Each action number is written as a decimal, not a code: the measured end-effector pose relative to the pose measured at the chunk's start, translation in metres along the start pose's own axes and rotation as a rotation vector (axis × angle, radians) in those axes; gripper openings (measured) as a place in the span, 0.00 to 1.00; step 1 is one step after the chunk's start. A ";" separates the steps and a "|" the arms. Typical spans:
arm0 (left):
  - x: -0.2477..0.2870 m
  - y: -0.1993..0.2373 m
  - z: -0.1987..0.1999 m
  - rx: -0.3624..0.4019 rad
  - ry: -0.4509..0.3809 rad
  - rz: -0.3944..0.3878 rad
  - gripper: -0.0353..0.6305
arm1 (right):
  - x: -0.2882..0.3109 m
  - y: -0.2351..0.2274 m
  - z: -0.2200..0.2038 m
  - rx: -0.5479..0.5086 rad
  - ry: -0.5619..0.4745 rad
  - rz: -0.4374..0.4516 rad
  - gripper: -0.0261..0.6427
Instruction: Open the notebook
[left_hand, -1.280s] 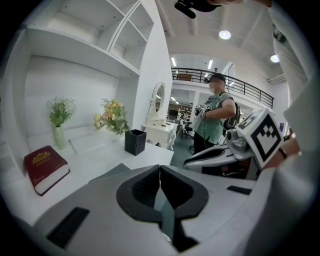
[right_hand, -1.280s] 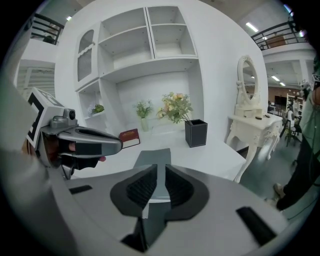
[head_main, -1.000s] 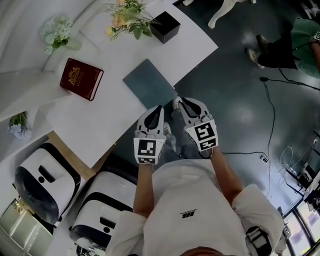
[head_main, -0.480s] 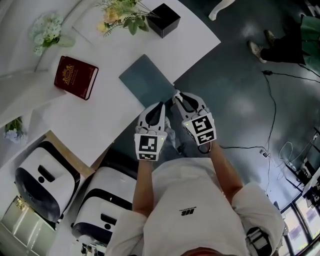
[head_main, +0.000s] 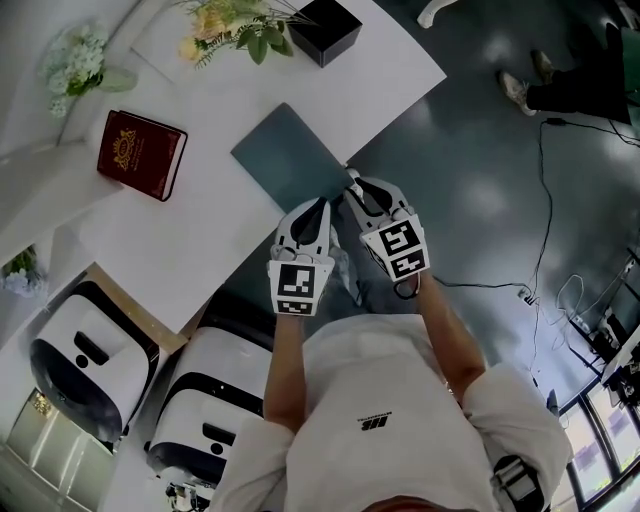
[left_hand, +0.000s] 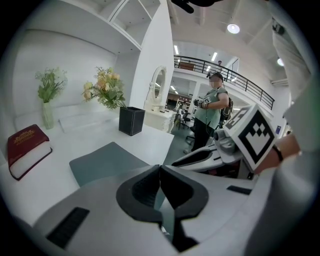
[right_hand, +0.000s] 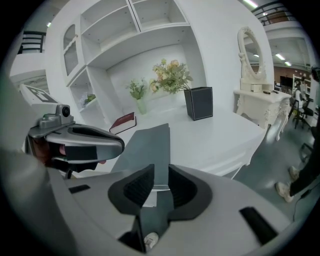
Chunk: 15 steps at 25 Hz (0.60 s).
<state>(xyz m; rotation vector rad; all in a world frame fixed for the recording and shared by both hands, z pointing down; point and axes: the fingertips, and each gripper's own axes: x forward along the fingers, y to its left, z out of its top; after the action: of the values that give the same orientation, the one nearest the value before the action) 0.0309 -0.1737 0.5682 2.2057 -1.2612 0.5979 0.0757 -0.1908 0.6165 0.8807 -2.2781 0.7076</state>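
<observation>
Head view: left gripper (head_main: 321, 204) and right gripper (head_main: 352, 184) hover by the flat grey-blue notebook (head_main: 285, 160) on the white counter (head_main: 190, 235). Left jaws are closed and empty; right jaws, just opening, grip nothing.

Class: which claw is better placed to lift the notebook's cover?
Right. The right claw has just been opening its jaws, empty, with the notebook lined up ahead; the left claw is shut.

It was a big hall made to look like a home. The white table (head_main: 200, 225) held flowers (head_main: 225, 22) and a red book (head_main: 140, 153), with white shelves (right_hand: 125, 30) behind it. Past the table were a dark floor (head_main: 480, 150) and a high balcony (left_hand: 235, 77).
</observation>
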 end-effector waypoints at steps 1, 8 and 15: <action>0.001 0.001 -0.001 -0.002 0.002 0.000 0.05 | 0.002 0.000 -0.002 0.002 0.005 0.003 0.15; 0.007 0.006 -0.005 -0.012 0.013 0.003 0.05 | 0.018 -0.002 -0.010 0.015 0.042 0.024 0.21; 0.010 0.008 -0.009 -0.023 0.021 0.008 0.05 | 0.028 -0.002 -0.019 0.053 0.067 0.052 0.25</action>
<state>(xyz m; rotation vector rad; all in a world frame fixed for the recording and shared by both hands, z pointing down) 0.0276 -0.1776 0.5830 2.1712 -1.2609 0.6047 0.0666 -0.1915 0.6489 0.8128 -2.2392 0.8113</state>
